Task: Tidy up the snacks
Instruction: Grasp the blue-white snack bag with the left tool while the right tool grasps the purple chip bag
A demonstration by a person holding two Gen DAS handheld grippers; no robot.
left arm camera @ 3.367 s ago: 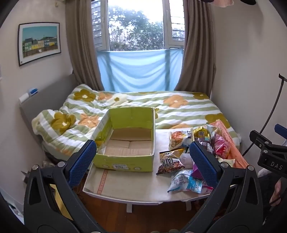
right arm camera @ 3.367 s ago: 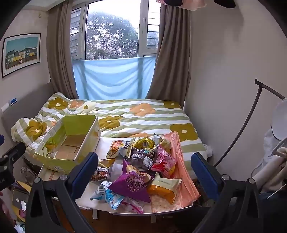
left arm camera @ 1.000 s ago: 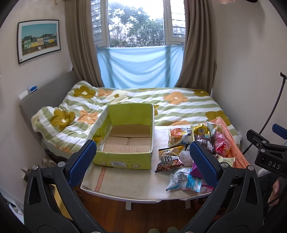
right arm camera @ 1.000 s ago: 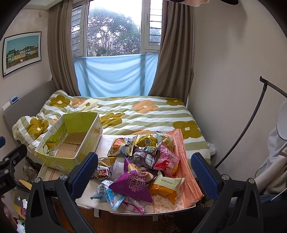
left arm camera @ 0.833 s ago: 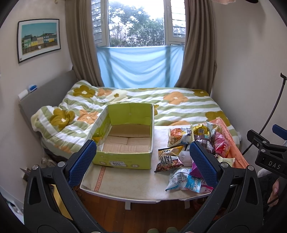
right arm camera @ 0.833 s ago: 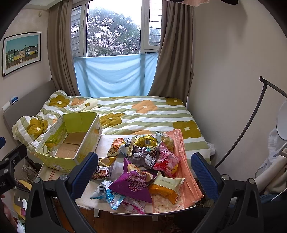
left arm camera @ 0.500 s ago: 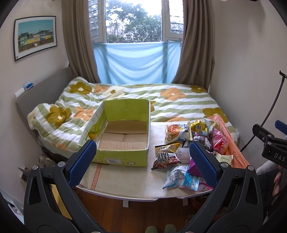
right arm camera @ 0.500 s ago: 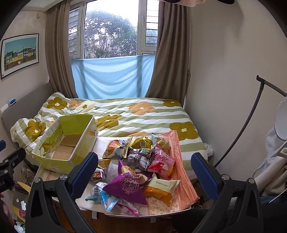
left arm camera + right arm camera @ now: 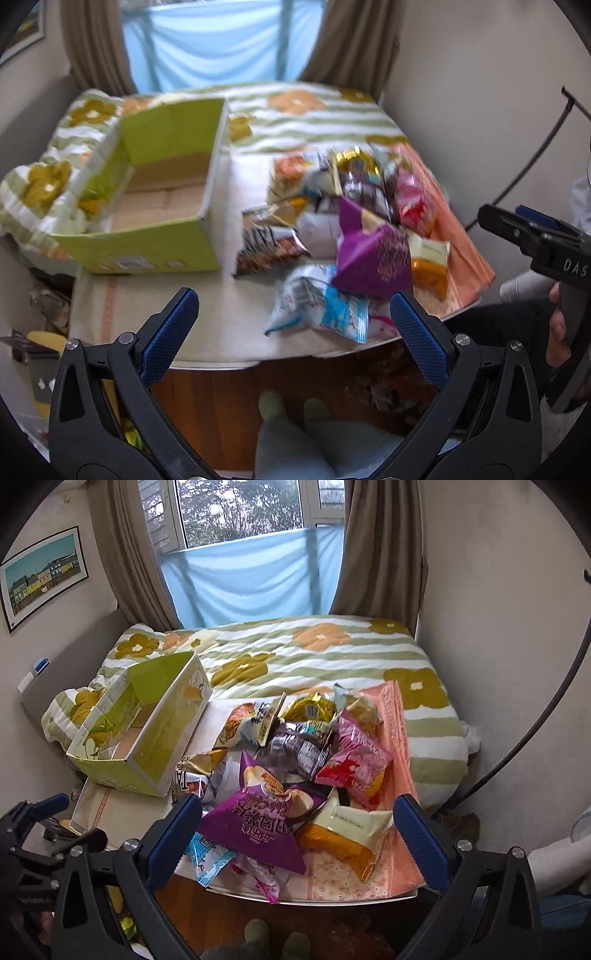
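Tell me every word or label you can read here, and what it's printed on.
"DAS": white letters on the right gripper body, cut off by the picture's edge.
Purple bag: large foreign characters, upside down; I can't read them.
Brown striped bag: big letters, too blurred.
Green box sticker: too small.
Cream-and-orange packet: too small.
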